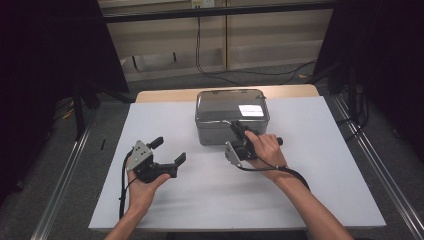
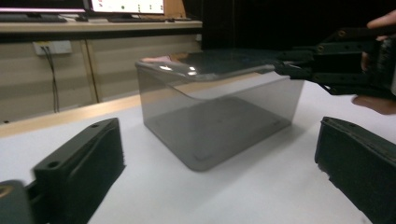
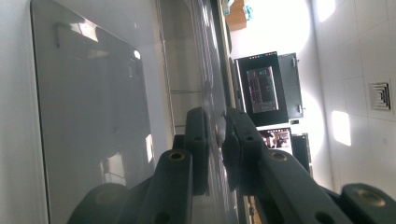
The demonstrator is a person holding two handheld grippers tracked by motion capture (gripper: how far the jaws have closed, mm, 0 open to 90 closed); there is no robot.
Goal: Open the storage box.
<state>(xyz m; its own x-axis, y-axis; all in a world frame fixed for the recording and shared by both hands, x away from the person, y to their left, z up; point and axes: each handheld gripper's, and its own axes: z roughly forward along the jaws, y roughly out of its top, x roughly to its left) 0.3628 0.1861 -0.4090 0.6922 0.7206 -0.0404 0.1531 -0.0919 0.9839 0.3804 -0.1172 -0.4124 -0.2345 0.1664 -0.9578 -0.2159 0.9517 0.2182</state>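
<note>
My right gripper [image 1: 235,128] has its jaws pinched narrow on the front edge of the lid [image 1: 231,104] of the smoky plastic box [image 1: 227,132]; in the right gripper view the two black jaws stand nearly together with the thin rim of that lid [image 3: 215,121] sandwiched between them. From the left gripper view I see the same grip from the side: the right gripper [image 2: 299,70] bites the lid's [image 2: 210,63] near corner, and the edge looks slightly raised off the wall of the box [image 2: 219,126] (I can't tell whether that is a real gap or just the bend of the plastic).

My left gripper [image 1: 170,157] has its jaws wide apart and holds nothing, resting low on the white sheet [image 1: 320,165] well to the left of the box, pointed toward it.

I judge the step in hand to be opening the box: the lid is gripped, not yet swung up. The next move calls for a steady upward lift at that front edge, and probably the left gripper coming in to steady the body, since a light box like this may slide or tip with the pull.

The box sits at the middle of the sheet toward the far side. Through its tinted walls it looks empty; I make out only its own floor.
</note>
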